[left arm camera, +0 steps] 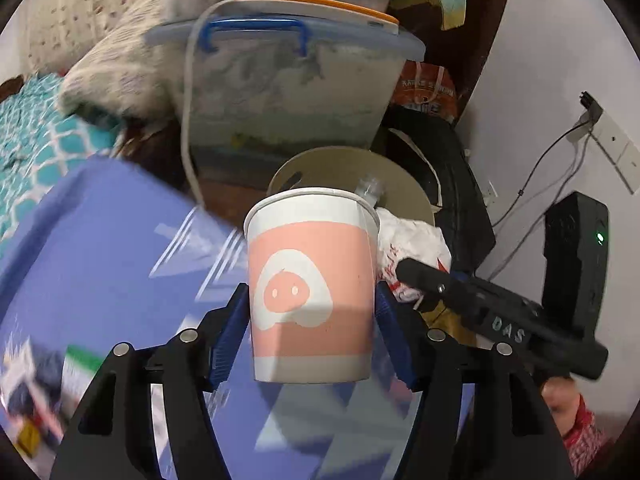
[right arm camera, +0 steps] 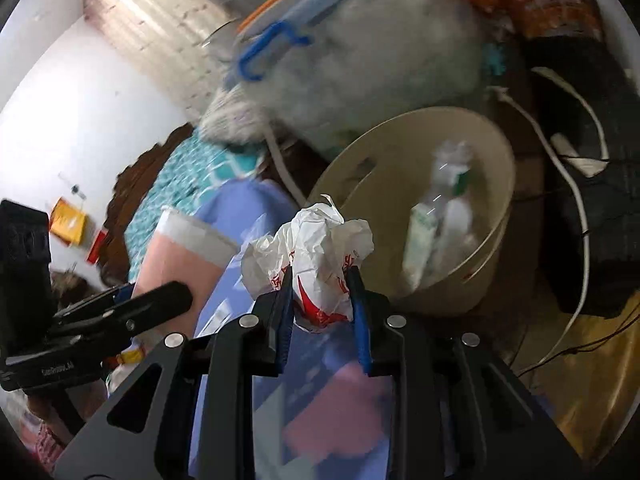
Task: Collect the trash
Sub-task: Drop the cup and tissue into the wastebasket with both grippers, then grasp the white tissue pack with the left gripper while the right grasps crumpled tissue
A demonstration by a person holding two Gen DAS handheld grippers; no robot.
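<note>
My left gripper (left arm camera: 312,300) is shut on a pink and white paper cup (left arm camera: 310,280) with a pig-nose print, held upright in the air. The cup also shows at the left of the right wrist view (right arm camera: 180,256). My right gripper (right arm camera: 320,280) is shut on a crumpled white wrapper with red print (right arm camera: 316,248), which also shows behind the cup in the left wrist view (left arm camera: 412,248). A beige round bin (right arm camera: 496,208) lies just ahead to the right, with plastic bottles (right arm camera: 448,200) inside. Its rim shows behind the cup (left arm camera: 404,184).
A clear storage box with a blue handle (left arm camera: 288,92) stands behind the bin. A blue patterned surface (left arm camera: 100,248) lies below the grippers. Black bags and white cables (right arm camera: 576,184) sit at the right. A white wall with sockets (left arm camera: 608,136) is at the right.
</note>
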